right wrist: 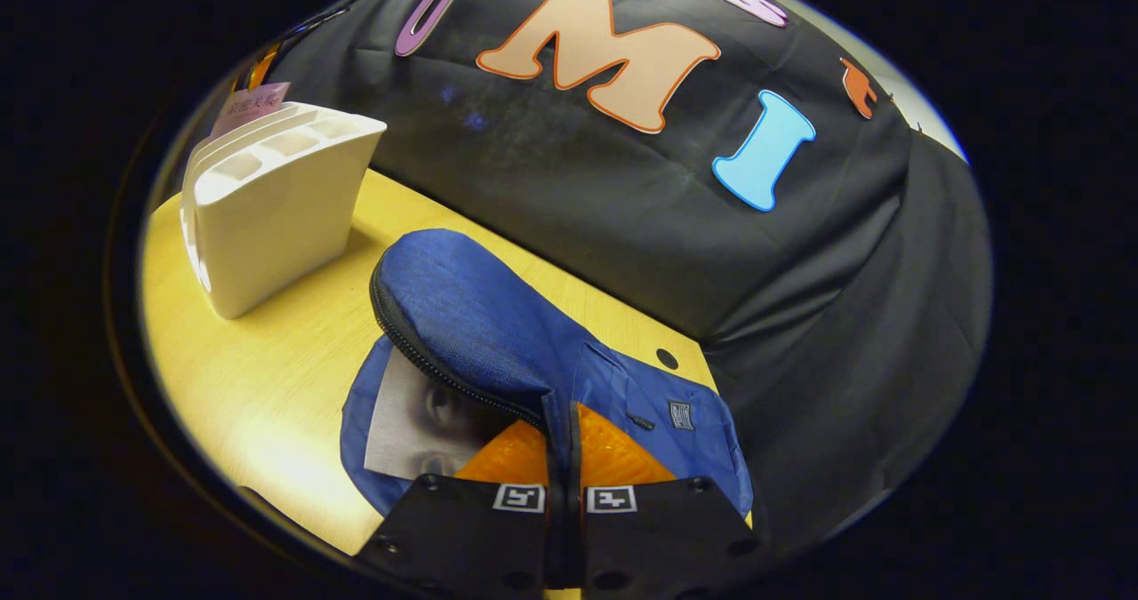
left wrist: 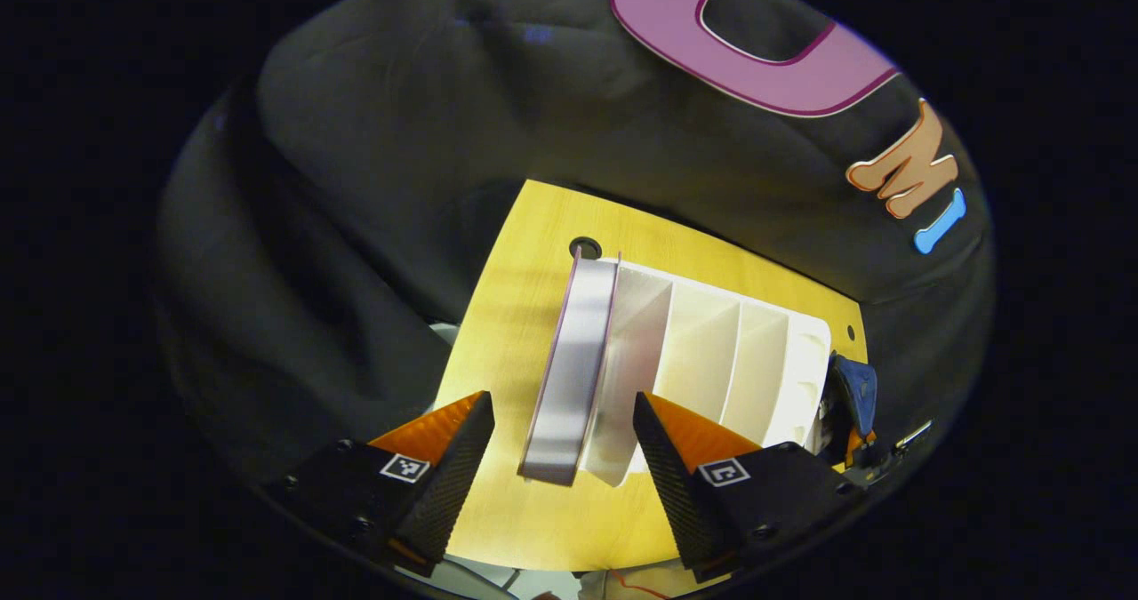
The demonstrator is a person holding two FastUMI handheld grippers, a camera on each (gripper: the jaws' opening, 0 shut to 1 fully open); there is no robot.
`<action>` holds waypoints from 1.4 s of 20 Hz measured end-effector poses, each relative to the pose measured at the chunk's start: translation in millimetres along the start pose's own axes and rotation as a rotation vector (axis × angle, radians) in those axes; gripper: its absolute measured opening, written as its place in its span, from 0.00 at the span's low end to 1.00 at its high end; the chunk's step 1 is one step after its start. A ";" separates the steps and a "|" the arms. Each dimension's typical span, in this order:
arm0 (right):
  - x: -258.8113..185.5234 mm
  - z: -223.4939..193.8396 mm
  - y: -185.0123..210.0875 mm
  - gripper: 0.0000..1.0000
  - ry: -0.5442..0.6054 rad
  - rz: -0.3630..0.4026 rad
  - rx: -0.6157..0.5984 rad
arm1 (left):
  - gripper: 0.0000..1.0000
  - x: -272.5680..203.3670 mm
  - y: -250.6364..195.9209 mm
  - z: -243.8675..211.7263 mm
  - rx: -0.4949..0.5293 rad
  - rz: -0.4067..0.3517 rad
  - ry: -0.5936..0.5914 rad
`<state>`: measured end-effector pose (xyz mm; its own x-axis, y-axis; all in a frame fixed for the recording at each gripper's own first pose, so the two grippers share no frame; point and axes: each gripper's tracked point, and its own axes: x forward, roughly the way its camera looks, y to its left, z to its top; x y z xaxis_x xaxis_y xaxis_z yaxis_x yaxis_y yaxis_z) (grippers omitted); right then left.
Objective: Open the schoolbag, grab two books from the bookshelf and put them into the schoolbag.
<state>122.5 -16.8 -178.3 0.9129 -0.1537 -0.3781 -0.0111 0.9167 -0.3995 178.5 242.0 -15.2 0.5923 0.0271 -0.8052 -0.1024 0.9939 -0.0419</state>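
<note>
In the left gripper view, the left gripper [left wrist: 562, 440] hangs above a yellow wooden table [left wrist: 507, 316], its jaws wide apart and gripping nothing. Between and just beyond the fingertips stands a white bookshelf [left wrist: 711, 351] with several upright dividers. One book [left wrist: 573, 369] with a pale cover stands on edge in the shelf's leftmost slot, leaning against the first divider; the slots to its right look vacant. The book's near end lies between the two open fingers, closer to the right one, though contact cannot be judged. At the far right of the table, past the shelf, a bit of the blue schoolbag [left wrist: 855, 387] shows beside the other gripper. A dark round hole [left wrist: 584, 247] marks the tabletop at the shelf's far end.

In the right gripper view, the right gripper [right wrist: 564, 458] has its jaws together, clamped on the blue fabric flap [right wrist: 471, 316] of the schoolbag [right wrist: 658, 404], holding it lifted so the zip edge curves up and the bag gapes open. Inside the opening, on the left, lies a book with a grey cover [right wrist: 418, 418]. The bag rests near the table's [right wrist: 267, 378] right end, close to the black cloth wall. The bookshelf [right wrist: 276, 200] stands well apart on the far left, a pink-topped book [right wrist: 253, 102] rising behind it.
</note>
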 end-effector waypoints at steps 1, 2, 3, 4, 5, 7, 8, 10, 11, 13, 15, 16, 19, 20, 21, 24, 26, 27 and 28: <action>-0.5 0.0 0.0 0.04 0.004 -0.003 -0.006 | 0.93 7.4 -7.1 -2.1 -0.003 -0.015 0.021; -0.6 -0.5 0.8 0.01 0.007 -0.007 -0.013 | 0.88 13.6 -8.6 -2.5 0.003 -0.018 0.034; -0.8 -0.8 0.7 0.01 0.009 -0.010 -0.017 | 0.85 17.7 -11.7 -0.7 0.014 -0.019 0.040; -1.7 -1.1 0.1 0.01 0.011 -0.013 -0.018 | 0.82 22.3 -12.3 1.6 0.028 -0.007 0.045; -2.4 -1.1 0.3 0.01 0.014 -0.015 -0.015 | 0.80 25.1 -14.4 3.0 0.050 -0.003 0.053; -1.4 -1.8 0.0 0.04 0.017 -0.020 -0.007 | 0.75 28.1 -20.1 4.4 0.085 0.003 0.069; -2.9 -2.1 0.3 0.01 0.019 -0.023 -0.003 | 0.70 30.6 -24.1 3.8 0.095 0.000 0.075; -2.7 -1.0 -0.2 0.01 0.020 -0.027 0.000 | 0.61 35.7 -34.4 -1.9 0.089 -0.020 0.104; -2.5 -1.3 0.3 0.04 0.021 -0.028 -0.001 | 0.53 38.3 -37.9 -6.2 0.081 -0.026 0.126; -3.1 -1.5 0.6 0.01 0.023 -0.029 -0.003 | 0.57 47.7 -37.8 -13.6 0.075 -0.021 0.171; -3.5 -0.4 0.4 0.06 0.023 -0.031 -0.008 | 0.43 54.4 -38.3 -16.8 0.083 -0.007 0.197; -4.4 -1.0 -0.8 0.06 0.022 -0.033 -0.009 | 0.43 57.3 -40.0 -18.0 0.087 -0.005 0.207; -4.3 -2.4 -0.6 0.04 0.023 -0.035 -0.011 | 0.41 59.7 -36.5 -17.4 0.128 0.056 0.207; -4.3 -2.1 1.1 0.04 0.023 -0.036 -0.013 | 0.39 59.2 -36.1 -18.5 0.139 0.075 0.207; -4.3 -1.7 1.7 0.01 0.023 -0.037 -0.016 | 0.40 61.1 -40.7 -19.2 0.144 0.081 0.201; -3.2 -1.1 0.9 0.06 0.021 -0.030 -0.023 | 0.37 52.3 -42.2 -27.6 0.143 0.103 0.219; -3.0 -1.1 0.7 0.06 0.020 -0.027 -0.021 | 0.36 42.9 -43.4 -31.9 0.130 0.115 0.224; -3.4 -2.3 0.8 0.06 0.018 -0.025 -0.021 | 0.35 38.3 -42.8 -34.4 0.126 0.119 0.234; -3.9 -1.8 0.7 0.04 0.018 -0.021 -0.020 | 0.36 30.3 -42.4 -36.9 0.118 0.125 0.233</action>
<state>118.1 -16.2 -178.6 0.9057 -0.1800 -0.3839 0.0000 0.9054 -0.4245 171.2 196.7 -59.6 0.3801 0.1380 -0.9146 -0.0608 0.9904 0.1242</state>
